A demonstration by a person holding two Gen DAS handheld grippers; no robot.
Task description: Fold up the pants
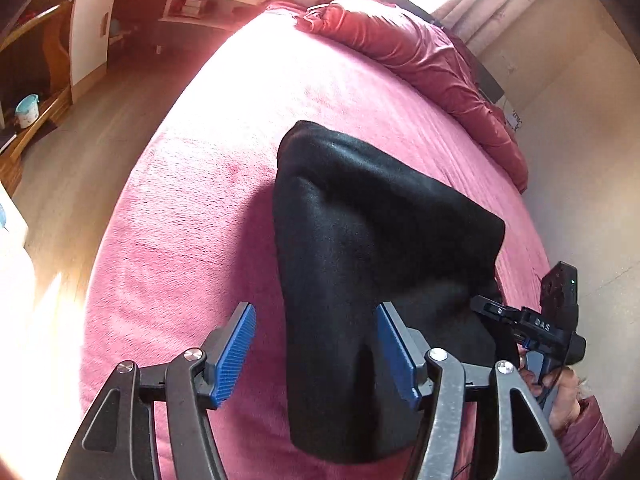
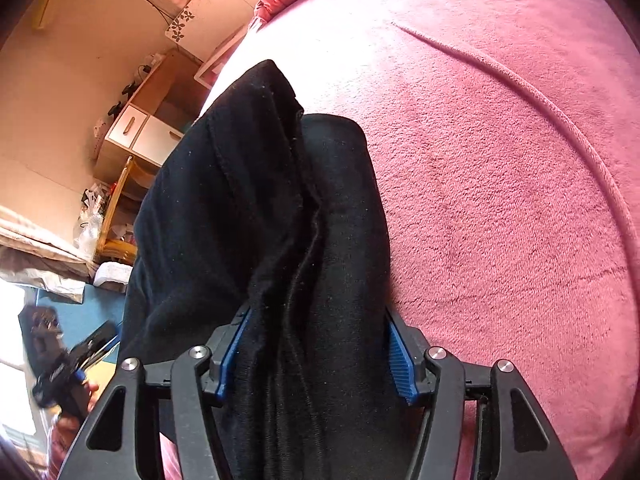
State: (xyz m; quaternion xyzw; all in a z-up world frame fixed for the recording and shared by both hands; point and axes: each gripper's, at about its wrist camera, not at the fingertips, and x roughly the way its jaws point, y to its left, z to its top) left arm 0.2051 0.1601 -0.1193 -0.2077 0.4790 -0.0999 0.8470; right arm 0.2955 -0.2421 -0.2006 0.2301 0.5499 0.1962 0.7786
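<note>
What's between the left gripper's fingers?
Left wrist view: a folded end of the black pants lies between the left gripper's fingers, off the left pad, on the pink blanket.

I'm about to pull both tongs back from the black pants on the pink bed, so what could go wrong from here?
1. The right tongs sit around bunched black pants; cloth reaches both pads, so it may snag and drag as you withdraw.
2. The left tongs are open, but a fold stands between the pads and could catch.
3. The folded stack looks humped on the soft pink blanket and might slump open.
</note>
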